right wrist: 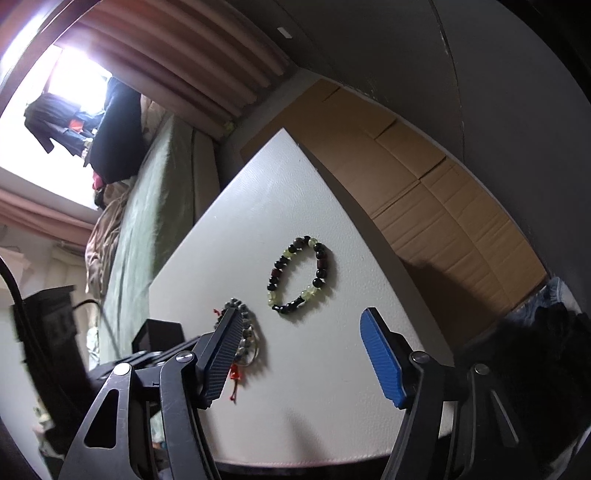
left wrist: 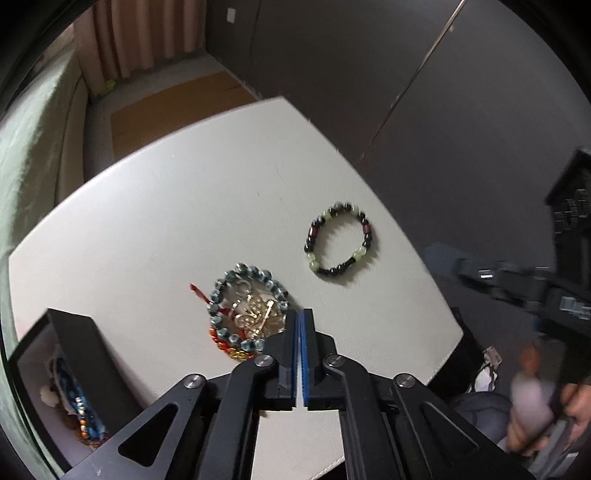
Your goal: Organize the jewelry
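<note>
White table (left wrist: 184, 206) beside green bed (right wrist: 147, 206), cardboard floor (right wrist: 424, 192).

Legible text: none in either view.
Left wrist view: pale marking on dark rig part (left wrist: 574, 308) at right edge, blurred, unreadable.
Same view: black box (left wrist: 79, 345) at lower left, outer wall plain, no label visible.
Right wrist view: small white plate (right wrist: 285, 32) high on grey wall, blank or too small to read.
Same view: flattened cardboard (right wrist: 424, 192) beyond worktop (right wrist: 295, 184), no print discernible.
</note>
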The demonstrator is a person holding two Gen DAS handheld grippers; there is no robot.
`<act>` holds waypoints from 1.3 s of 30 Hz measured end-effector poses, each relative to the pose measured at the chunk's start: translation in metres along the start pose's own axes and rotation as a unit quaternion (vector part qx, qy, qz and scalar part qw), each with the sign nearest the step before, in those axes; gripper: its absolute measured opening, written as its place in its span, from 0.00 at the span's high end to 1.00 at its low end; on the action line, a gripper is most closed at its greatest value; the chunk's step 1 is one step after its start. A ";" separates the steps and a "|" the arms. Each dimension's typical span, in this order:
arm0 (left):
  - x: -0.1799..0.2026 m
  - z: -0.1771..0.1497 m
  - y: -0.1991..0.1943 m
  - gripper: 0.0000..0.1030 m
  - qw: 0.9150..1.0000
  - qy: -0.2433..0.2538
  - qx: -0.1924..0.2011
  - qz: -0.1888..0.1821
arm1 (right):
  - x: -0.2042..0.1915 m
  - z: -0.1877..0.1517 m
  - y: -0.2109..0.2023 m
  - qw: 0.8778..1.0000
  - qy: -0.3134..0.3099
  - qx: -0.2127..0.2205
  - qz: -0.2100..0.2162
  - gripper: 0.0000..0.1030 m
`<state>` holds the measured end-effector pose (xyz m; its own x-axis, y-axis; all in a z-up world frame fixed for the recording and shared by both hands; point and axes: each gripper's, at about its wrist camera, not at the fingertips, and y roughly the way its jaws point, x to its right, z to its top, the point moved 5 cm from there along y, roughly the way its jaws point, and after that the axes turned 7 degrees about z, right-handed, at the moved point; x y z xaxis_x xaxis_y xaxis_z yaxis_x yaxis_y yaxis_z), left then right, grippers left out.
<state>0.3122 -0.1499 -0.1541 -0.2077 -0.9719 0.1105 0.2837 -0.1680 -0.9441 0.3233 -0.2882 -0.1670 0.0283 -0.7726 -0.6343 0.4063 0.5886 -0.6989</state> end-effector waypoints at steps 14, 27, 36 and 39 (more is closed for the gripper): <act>0.004 0.002 0.027 0.69 0.999 -0.014 -0.029 0.015 | 0.013 0.004 -0.035 1.000 0.006 0.027 0.001 0.34; 0.002 0.002 0.034 0.91 0.998 -0.007 -0.029 0.051 | 0.009 0.001 -0.019 1.000 -0.001 0.013 -0.011 0.34; -0.029 0.005 -0.004 0.91 0.999 -0.028 0.015 0.034 | 0.003 0.003 0.005 0.999 -0.023 0.000 -0.047 0.42; -0.040 0.008 -0.022 0.91 0.998 -0.036 0.032 0.032 | -0.003 0.003 0.021 0.996 -0.042 -0.011 -0.074 0.55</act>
<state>0.3222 -0.1091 -0.1355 -0.1192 -0.9900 0.0751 0.3542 -0.1131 -0.9283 0.3345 -0.2745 -0.1785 0.0473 -0.8677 -0.4949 0.3917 0.4719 -0.7899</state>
